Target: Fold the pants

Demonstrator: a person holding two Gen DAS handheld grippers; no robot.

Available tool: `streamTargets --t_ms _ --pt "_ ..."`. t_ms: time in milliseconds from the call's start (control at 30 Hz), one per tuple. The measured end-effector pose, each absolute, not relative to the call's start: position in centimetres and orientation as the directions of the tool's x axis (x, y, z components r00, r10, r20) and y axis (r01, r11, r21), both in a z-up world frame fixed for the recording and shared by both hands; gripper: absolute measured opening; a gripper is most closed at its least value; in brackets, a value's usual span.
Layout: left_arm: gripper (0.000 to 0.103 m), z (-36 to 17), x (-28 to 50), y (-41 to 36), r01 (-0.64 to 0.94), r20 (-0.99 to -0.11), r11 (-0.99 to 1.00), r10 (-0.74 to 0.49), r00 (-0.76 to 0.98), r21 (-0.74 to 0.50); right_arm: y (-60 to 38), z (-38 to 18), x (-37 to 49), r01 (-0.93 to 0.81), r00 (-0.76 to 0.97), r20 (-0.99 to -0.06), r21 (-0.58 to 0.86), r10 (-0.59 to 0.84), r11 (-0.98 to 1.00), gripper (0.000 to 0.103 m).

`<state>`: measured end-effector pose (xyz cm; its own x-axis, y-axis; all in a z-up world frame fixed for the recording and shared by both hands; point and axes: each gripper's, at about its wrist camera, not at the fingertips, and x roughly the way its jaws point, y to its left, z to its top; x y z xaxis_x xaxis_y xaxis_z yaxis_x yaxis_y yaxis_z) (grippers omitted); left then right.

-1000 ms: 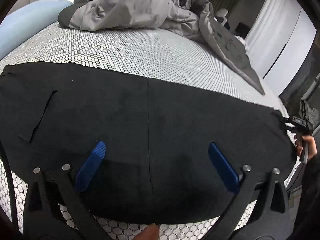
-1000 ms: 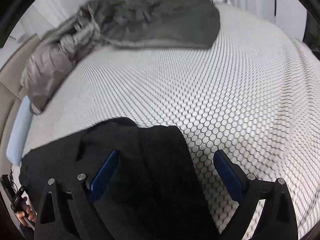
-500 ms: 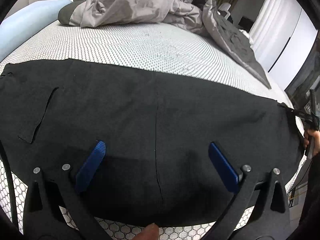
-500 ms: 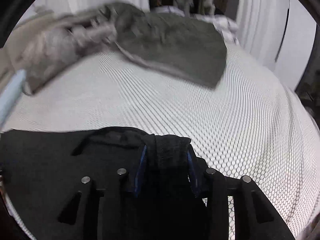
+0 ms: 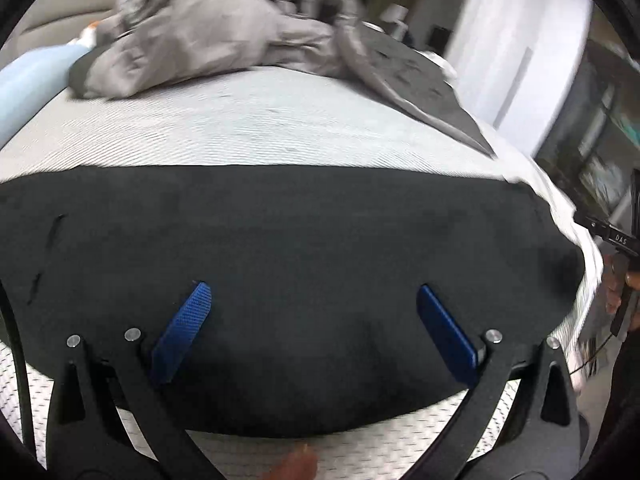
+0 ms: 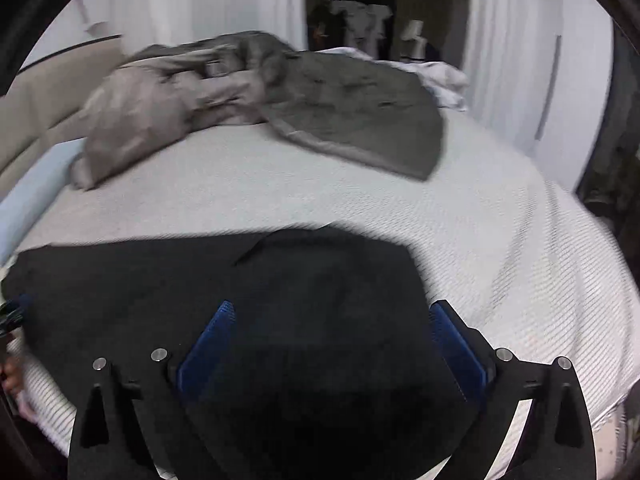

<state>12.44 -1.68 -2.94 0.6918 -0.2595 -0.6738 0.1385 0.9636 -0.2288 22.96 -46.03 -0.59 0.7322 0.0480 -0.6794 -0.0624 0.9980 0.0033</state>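
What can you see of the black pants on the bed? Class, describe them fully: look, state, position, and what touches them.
The black pants look like soft, matte fabric, spread flat in a long band across the white textured mattress, near its front edge. A slit like a pocket opening shows near one end. In the right wrist view that end lies smooth, with a fold line on top. Both the left gripper and right gripper hover over them with jaws wide; the right jaws have just been opening, and no pad presses the cloth.

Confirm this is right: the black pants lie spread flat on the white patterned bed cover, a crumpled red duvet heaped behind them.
Wrong colour. The crumpled duvet is grey, not red, as the right wrist view shows. The black pants do lie spread flat on the white patterned bed cover, duvet heaped behind them.
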Motion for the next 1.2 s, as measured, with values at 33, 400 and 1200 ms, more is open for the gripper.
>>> streamTargets --t_ms 33,400,1200 --pt "0.102 -3.2 12.4 -3.3 0.174 -0.68 0.962 -0.271 0.682 -0.209 -45.3 -1.0 21.8 -0.092 0.725 -0.683 0.03 0.088 0.995 0.099" --pt "0.102 -6.8 13.2 -8.1 0.261 -0.782 0.959 -0.247 0.573 -0.112 -31.7 -8.7 19.0 -0.296 0.619 -0.768 -0.031 0.167 0.955 0.099" --pt "0.102 -6.9 15.9 -3.9 0.25 -0.821 0.967 -0.182 0.541 -0.049 -29.7 -8.5 23.1 -0.282 0.601 -0.789 -0.059 0.128 0.958 0.098"
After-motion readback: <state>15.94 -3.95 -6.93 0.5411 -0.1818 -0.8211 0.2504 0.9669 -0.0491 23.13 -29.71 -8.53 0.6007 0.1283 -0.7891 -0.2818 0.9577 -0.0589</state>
